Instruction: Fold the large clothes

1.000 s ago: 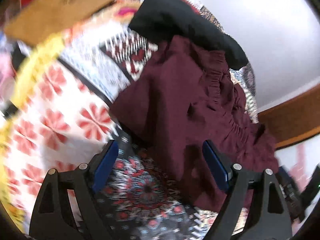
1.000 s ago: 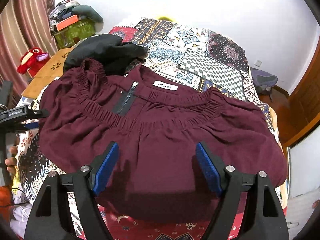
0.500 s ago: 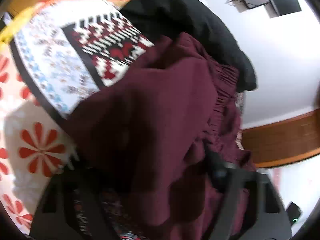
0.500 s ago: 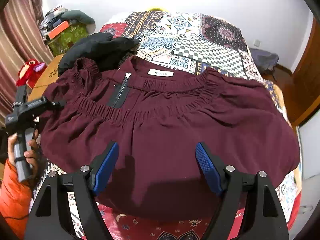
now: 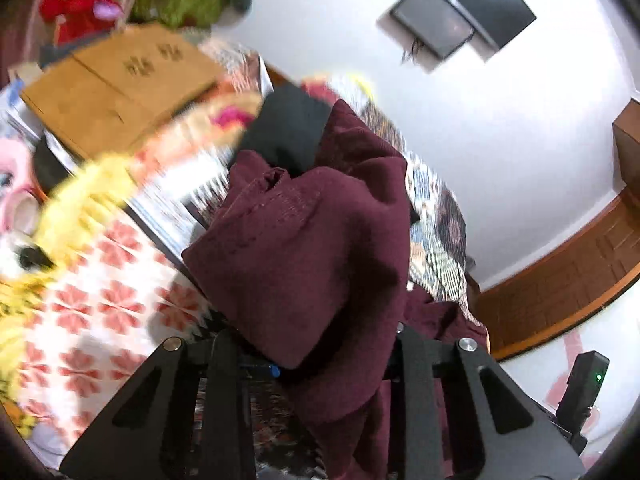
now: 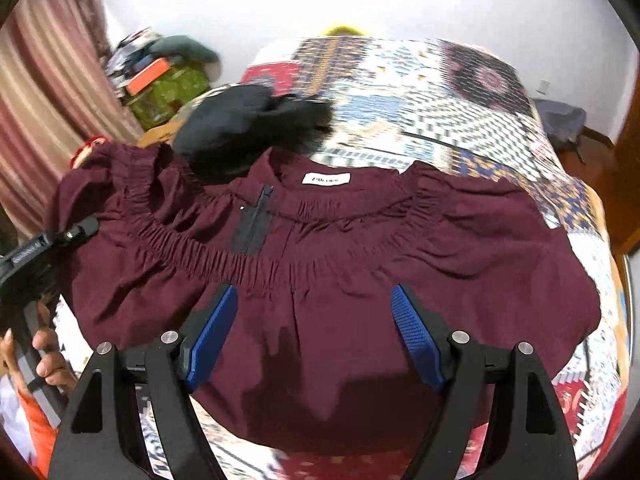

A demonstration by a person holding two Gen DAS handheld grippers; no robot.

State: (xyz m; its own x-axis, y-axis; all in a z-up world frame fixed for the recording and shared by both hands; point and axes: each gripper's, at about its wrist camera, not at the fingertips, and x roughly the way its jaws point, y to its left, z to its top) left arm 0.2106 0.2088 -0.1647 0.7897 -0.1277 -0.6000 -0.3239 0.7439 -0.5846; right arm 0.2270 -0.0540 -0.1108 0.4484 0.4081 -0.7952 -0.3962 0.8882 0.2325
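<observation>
Left gripper point(image 5: 316, 364) closing on maroon blouse point(image 6: 340, 280) sleeve edge; right gripper point(image 6: 316, 336) unclenched, empty above. First fold barely begun, rest pending.

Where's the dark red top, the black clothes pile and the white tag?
dark red top point(image 6: 360, 280), right wrist view, on its front cloth.
black clothes pile point(image 6: 248, 120), right wrist view, on its middle.
white tag point(image 6: 325, 179), right wrist view, on the label inside the collar.
</observation>
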